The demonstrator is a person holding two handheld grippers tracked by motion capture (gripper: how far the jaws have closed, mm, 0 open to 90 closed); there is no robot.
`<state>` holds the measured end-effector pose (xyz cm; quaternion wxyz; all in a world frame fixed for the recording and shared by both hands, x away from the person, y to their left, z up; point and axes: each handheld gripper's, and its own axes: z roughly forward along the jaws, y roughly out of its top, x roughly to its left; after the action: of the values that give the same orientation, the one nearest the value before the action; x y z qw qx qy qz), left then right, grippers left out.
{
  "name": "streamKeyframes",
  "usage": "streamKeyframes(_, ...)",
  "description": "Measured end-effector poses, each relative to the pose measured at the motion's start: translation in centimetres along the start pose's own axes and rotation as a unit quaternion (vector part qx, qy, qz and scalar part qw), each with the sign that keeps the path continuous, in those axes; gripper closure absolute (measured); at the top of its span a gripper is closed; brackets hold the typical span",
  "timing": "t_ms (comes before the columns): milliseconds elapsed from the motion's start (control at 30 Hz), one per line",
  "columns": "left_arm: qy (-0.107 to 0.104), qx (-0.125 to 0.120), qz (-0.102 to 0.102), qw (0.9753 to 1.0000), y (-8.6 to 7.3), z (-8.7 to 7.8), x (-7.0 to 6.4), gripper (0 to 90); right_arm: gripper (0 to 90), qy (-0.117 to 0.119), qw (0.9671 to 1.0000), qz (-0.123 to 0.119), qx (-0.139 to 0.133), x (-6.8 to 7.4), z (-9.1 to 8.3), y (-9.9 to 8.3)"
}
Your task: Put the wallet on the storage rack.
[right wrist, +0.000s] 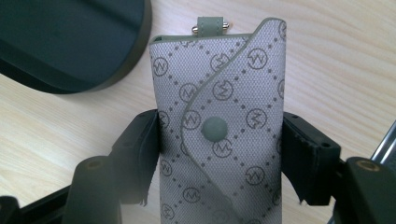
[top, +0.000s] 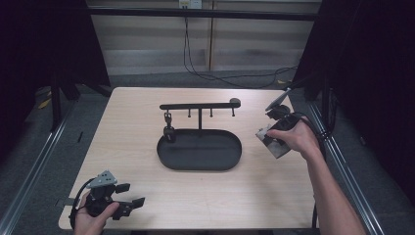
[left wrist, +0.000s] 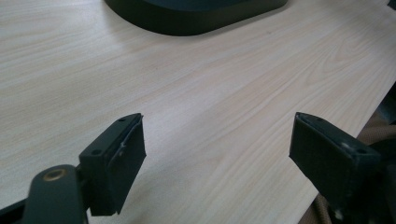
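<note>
left gripper (top: 128, 196) hovering over near-left table (top: 132, 122) corner, jaws spread wide, gripping nothing. black tray (top: 199, 152) with hook rack sitting mid-table. right gripper (right wrist: 219, 154) clamping grey patterned key pouch (right wrist: 219, 116) by both sides, just right of tray.

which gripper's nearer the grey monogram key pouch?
Right. The right gripper has its jaws around the grey monogram key pouch; the left gripper sits open at the table's near-left corner, far away.

Tray (top: 195, 159) mid-desk (top: 132, 112), hook stand (top: 199, 105) behind it; pouch (top: 272, 143) right of tray; left hand-held gripper (top: 131, 196) at the near-left corner.
</note>
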<state>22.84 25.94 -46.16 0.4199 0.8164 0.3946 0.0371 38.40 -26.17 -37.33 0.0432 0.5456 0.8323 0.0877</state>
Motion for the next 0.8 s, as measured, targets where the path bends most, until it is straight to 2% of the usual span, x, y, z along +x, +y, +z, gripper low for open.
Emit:
streamKeyframes(233,-0.011,-0.020,0.005,0.9997,0.1,-0.4,0.1,16.0,34.1,0.005,0.9999,0.000,-0.014,1.0,-0.7,0.3)
streamKeyframes(467,-0.002,-0.011,0.009,0.9999,0.0,-0.3,0.1,16.1,34.1,0.021,0.9993,0.000,-0.031,1.7,-1.3,0.8)
streamKeyframes(700,0.003,-0.011,0.014,0.9998,0.0,-0.4,0.0,16.1,34.1,0.049,0.9979,-0.008,-0.042,3.0,-1.1,1.4)
streamKeyframes(800,0.005,-0.014,0.012,0.9998,0.0,-0.4,0.0,16.1,34.1,0.060,0.9970,-0.003,-0.049,3.4,-0.9,1.6)
